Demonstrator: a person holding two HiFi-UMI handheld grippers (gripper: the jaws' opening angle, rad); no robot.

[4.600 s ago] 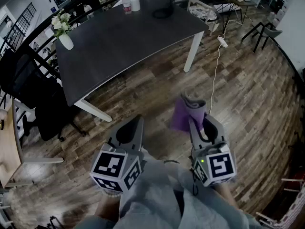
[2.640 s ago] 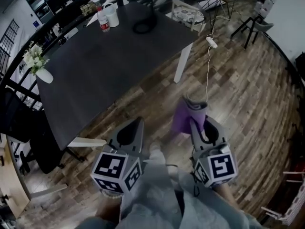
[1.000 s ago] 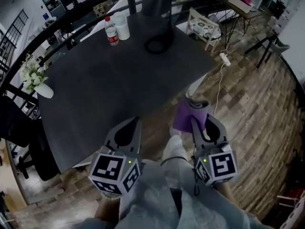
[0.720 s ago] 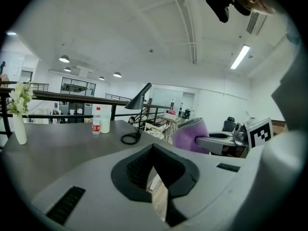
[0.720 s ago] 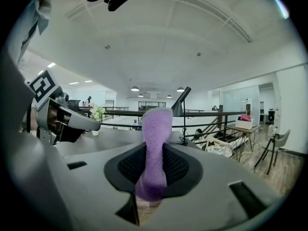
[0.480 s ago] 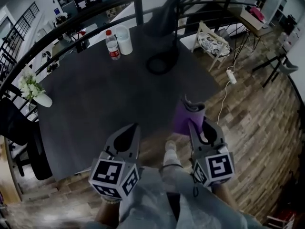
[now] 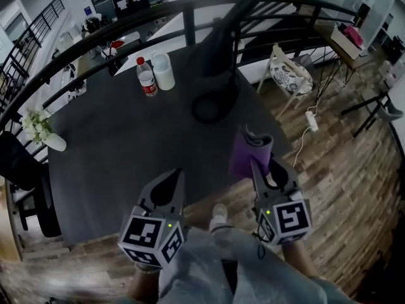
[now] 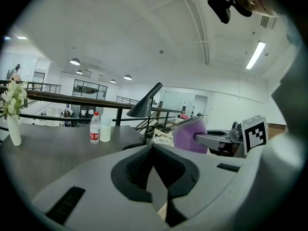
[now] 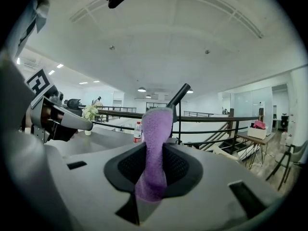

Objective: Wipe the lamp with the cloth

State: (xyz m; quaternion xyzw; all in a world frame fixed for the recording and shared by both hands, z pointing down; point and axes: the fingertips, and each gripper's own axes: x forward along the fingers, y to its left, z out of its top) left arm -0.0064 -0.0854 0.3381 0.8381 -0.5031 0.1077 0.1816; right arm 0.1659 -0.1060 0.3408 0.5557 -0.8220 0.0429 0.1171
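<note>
The black lamp (image 7: 218, 40) stands on the dark table (image 7: 107, 163), its cone shade over a ring base (image 7: 215, 106). It also shows in the left gripper view, where the lamp (image 8: 144, 107) is ahead, and the lamp (image 9: 178, 96) pokes up behind the cloth in the right gripper view. My right gripper (image 7: 261, 163) is shut on a purple cloth (image 7: 249, 151) that stands up from its jaws, short of the lamp base over the table's near corner. The cloth (image 9: 155, 143) fills the right jaws. My left gripper (image 7: 177, 173) is shut and holds nothing, low over the table's near edge.
A water bottle (image 7: 146, 78) and a white cup (image 7: 162, 70) stand left of the lamp. A vase of white flowers (image 7: 41, 128) is at the table's left end. A black railing (image 7: 126, 18) runs behind. A wooden chair (image 7: 288, 75) and a power strip (image 7: 311, 120) are on the floor at right.
The table and lamp have come closer and lower in view as I walked up to them. Both grippers keep their pose, the cloth still held in the right.
</note>
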